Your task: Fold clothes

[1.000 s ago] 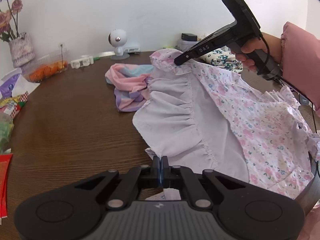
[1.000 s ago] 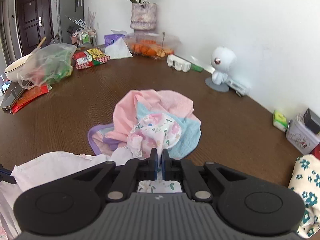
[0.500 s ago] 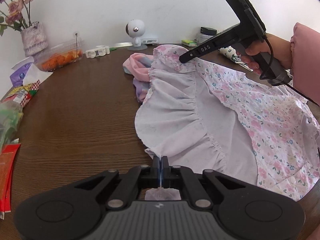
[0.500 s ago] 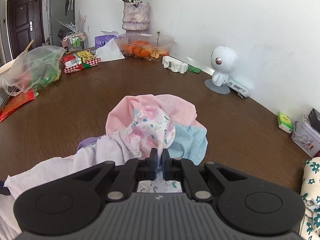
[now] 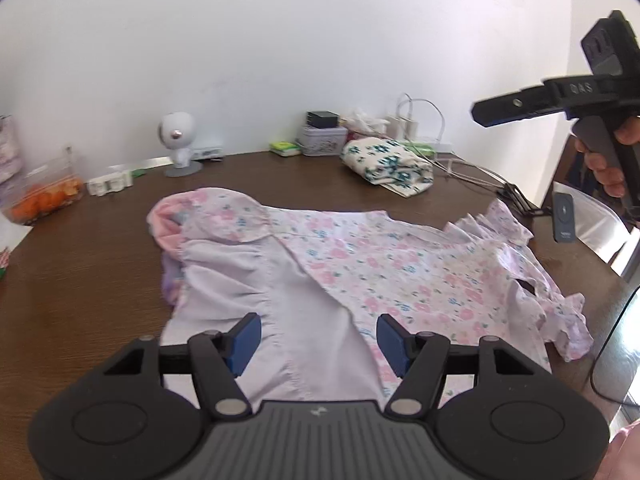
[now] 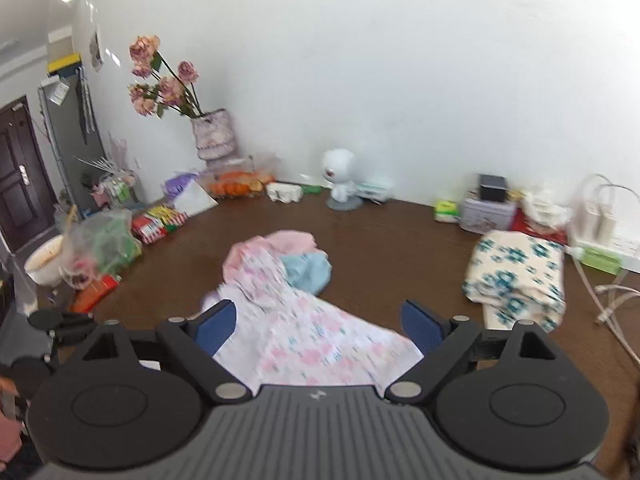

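A pink floral dress [image 5: 380,272] lies spread on the brown table [image 5: 80,280], its plain lilac hem part [image 5: 256,280] turned over towards me. My left gripper [image 5: 320,338] hovers low over that hem, jaws opening, with cloth beneath them but nothing pinched. My right gripper [image 6: 319,328] is also opening and holds nothing, with the dress [image 6: 316,340] below it. In the left wrist view the right gripper [image 5: 482,114] hangs high at the right in a hand [image 5: 608,168], well above the dress. A pink and blue garment [image 6: 304,264] lies bunched under the dress's far end.
A folded cream cloth with teal flowers [image 5: 390,166] sits at the back right. Along the wall stand a white toy robot [image 5: 178,140], a tin [image 5: 324,140], chargers with cables [image 6: 600,216], a box of oranges [image 5: 40,200] and a flower vase [image 6: 214,136]. Snack bags [image 6: 104,248] crowd the left edge.
Both grippers have let go of the dress and opened. The dress has dropped flat onto the table. The right gripper has risen and drawn back to the right; the left has pulled back a little.
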{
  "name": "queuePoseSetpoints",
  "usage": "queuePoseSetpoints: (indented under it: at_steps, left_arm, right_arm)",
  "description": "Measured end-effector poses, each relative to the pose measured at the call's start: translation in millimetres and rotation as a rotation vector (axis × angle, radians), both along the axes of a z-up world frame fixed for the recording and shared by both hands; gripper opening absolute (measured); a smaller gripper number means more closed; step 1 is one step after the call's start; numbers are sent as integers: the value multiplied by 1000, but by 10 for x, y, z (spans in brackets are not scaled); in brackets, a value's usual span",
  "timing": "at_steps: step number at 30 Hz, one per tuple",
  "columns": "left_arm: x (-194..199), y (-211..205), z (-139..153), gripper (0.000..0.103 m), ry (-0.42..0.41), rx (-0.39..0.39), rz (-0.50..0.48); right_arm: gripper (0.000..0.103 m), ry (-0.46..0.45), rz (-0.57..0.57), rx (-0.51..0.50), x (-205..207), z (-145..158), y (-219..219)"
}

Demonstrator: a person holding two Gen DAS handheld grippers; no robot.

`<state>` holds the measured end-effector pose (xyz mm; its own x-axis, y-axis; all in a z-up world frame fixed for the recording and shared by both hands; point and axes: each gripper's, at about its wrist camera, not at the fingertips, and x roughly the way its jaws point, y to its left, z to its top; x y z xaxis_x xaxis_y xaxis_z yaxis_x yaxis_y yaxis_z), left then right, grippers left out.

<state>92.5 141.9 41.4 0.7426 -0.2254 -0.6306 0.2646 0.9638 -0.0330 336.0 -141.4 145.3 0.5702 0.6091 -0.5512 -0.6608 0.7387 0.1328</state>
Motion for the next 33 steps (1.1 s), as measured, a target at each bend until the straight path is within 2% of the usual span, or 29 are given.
queuePoseSetpoints:
  at_steps: [4, 7, 10, 12, 14, 16, 17, 18, 20, 22, 28, 32, 33]
  left_arm:
    - [132, -391, -205, 62, 63, 14, -74]
    - [202, -633, -369, 62, 98, 36, -98]
    - [251, -761, -519, 62, 121, 63, -82]
    - [273, -797, -598, 61, 132, 81, -64]
    - [286, -818, -653, 56, 134, 96, -51]
    - [301, -828, -690, 50, 146, 101, -47]
    - [305, -830, -702, 49, 152, 102, -43]
    - [300, -838, -704, 49, 148, 108, -42]
    - [300, -847, -703, 49, 150, 116, -39]
    - [303, -848, -698, 49, 157, 115, -31]
    - [323, -834, -683, 50, 165, 119, -21]
    - [323, -794, -682, 50, 160, 115, -10]
    - [323, -785, -682, 51, 159, 113, -8]
  right_arm:
    - [90, 53, -105, -147, -514, -442, -631]
    - [86, 146, -177, -186, -780, -823, -980]
    - [79, 250, -231, -118, -956, -1179, -1293]
    - [71, 280, -231, -46, -1035, -1321, -1416]
    - [66, 285, -215, 17, -1075, -1416, -1457]
    - [57, 281, -184, 50, -1068, -1480, -1426]
    - [46, 285, -176, 58, -1052, -1512, -1409]
    - [29, 290, -162, 60, -1040, -1545, -1395]
    - [7, 300, -135, 58, -1009, -1588, -1363]
    - [7, 299, -114, 45, -1024, -1577, -1395]
    - [2, 203, -139, -134, -1043, -1167, -1680]
    - [2, 210, -144, -218, -1056, -1132, -1699]
    - [3, 224, -149, -207, -1061, -1171, -1705]
